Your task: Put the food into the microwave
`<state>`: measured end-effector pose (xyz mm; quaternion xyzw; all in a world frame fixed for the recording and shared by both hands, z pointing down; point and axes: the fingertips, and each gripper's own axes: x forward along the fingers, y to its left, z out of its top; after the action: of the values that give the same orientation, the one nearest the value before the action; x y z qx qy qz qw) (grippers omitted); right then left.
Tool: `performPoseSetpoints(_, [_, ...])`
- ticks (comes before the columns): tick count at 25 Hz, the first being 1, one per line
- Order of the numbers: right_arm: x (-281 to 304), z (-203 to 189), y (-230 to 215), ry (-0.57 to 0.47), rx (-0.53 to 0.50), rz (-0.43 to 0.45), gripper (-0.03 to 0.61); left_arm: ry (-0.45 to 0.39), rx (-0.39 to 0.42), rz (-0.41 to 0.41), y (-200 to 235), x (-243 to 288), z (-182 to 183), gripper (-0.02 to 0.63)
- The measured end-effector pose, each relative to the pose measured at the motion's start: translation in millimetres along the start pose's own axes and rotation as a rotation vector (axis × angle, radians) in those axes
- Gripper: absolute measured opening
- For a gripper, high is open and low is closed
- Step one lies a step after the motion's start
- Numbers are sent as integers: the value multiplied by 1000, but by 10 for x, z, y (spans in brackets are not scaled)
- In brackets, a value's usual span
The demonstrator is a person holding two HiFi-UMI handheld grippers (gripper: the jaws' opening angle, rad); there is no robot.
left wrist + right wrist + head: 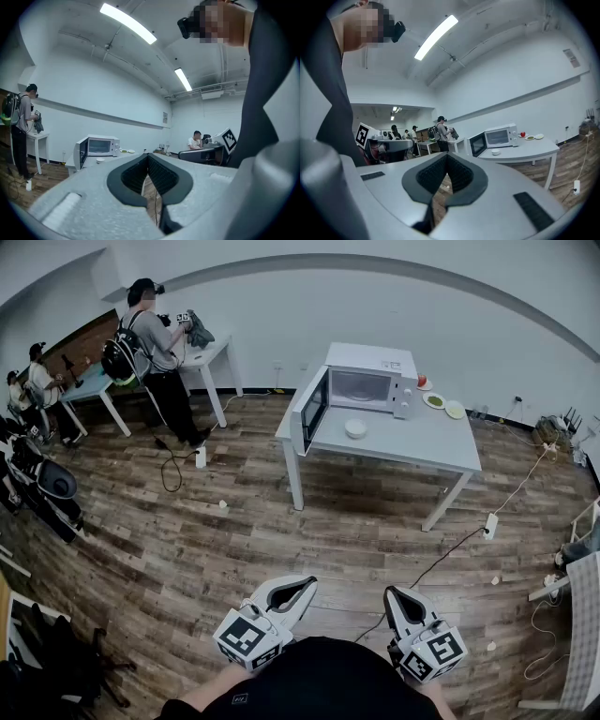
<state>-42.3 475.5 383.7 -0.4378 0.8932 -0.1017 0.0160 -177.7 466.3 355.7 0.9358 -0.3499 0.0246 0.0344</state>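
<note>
Here, I hold both tools low and level in front of me, over the wood floor (187, 540) and well apart from the work. The left gripper (307, 583) has its jaws pressed together with nothing between them. The right gripper (389, 592) is likewise closed tip to tip and empty, and its own view shows only floor through the gap behind the tips.

Across the room stands a grey table (412, 446) bearing the white microwave (361, 385), whose door (312, 409) hangs wide open to the left side. A small white bowl (355, 427) sits on the table just in front of the microwave's open mouth. What it holds I cannot tell from here. To the right of the microwave lie two small plates (434, 400), one with something green on it, and near them, against the wall, a small red thing (422, 381).

A cable (450, 554) runs over the floor from beneath the table toward me. At the far left a person (155, 343) with a backpack stands at a white desk (211, 357), and others sit farther off.
</note>
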Motion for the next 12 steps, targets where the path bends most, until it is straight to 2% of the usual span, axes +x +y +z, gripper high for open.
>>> performPoseSetpoints(7, [-228, -12, -125, -2, 9, 9, 12, 6, 7, 5, -240, 137, 15, 8])
performPoseSetpoints(12, [-431, -51, -284, -9, 41, 59, 12, 14, 13, 15, -504, 327, -36, 8])
